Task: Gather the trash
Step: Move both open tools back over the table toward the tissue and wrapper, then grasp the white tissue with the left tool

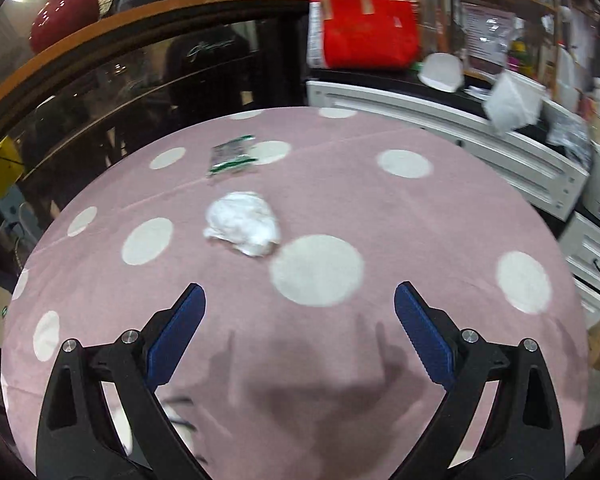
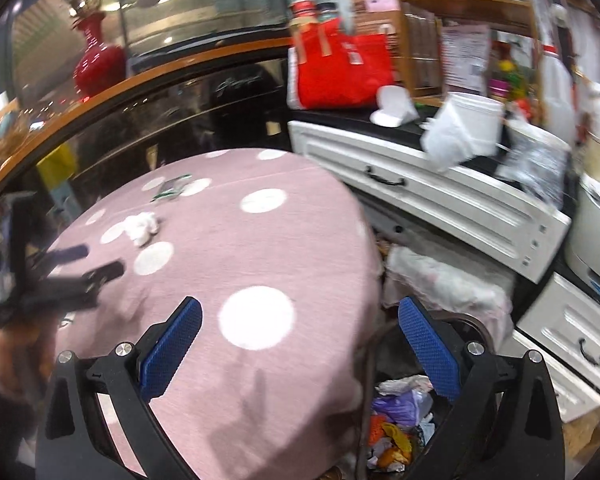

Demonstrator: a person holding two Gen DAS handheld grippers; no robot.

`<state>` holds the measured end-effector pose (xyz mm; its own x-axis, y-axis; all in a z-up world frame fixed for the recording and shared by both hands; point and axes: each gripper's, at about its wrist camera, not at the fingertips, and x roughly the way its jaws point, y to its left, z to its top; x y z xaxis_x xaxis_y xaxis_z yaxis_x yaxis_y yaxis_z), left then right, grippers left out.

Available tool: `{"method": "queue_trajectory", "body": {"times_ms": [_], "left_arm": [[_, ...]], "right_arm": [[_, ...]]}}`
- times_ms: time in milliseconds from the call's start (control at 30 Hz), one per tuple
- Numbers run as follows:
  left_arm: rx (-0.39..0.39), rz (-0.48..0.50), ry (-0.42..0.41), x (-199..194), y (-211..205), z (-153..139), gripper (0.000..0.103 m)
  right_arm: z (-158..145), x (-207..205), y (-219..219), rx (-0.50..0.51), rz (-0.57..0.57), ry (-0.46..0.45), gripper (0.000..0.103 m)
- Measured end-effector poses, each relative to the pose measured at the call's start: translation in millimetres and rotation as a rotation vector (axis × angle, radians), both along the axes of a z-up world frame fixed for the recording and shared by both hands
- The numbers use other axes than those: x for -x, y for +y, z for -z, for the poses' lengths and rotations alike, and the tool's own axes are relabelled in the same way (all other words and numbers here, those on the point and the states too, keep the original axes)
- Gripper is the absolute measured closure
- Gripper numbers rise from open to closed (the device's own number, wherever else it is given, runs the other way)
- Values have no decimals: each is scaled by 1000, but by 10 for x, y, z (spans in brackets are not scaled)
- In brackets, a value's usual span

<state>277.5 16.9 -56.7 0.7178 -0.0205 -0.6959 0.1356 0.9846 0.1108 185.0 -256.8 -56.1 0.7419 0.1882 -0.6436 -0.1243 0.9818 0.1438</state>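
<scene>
So your left gripper (image 1: 300, 300) has its jaws spread wide, nothing between the blue pads (image 1: 180, 332), just bare pink polka-dot cloth (image 1: 340, 200) below them. It's hanging over the near part of the bench (image 1: 460, 216), not touching anything as far as the left wrist view shows.

The trash on your bench: a crumpled white tissue (image 1: 242, 224) sits ahead of the jaws and a bit to the left, right beside one of the big white dots. Further back there's a flat green-and-silver wrapper (image 1: 232, 156), lying well apart from the tissue, close to the far edge of the cloth.

Your right gripper (image 2: 299, 316) is the same story, jaws wide apart and holding nothing. It's sitting over the right edge of the bench, so one pad is above the cloth and the other is out over the trash bin (image 2: 400, 420) down beside the bench. That bin already has a mix of colourful scraps and crumpled paper in it.

From the right wrist view you can also see your left gripper off to the left, blurred, with your hand (image 2: 16, 356) on it, and the tissue and wrapper lying beyond its tips.
</scene>
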Motion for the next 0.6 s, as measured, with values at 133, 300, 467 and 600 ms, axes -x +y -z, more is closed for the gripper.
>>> {"method": "queue_trajectory", "body": {"times_ms": [133, 300, 467, 600], "left_arm": [[0, -44, 25, -396, 221, 62, 18], [21, -62, 78, -823, 298, 162, 27], [34, -67, 99, -1037, 314, 238, 54], [91, -78, 94, -1011, 409, 199, 68]], "right_arm": [[-56, -133, 187, 15, -56, 10, 6], [-69, -350, 399, 49, -112, 27, 6], [-35, -570, 629, 89, -166, 48, 6], [-3, -797, 818, 87, -212, 78, 6]]}}
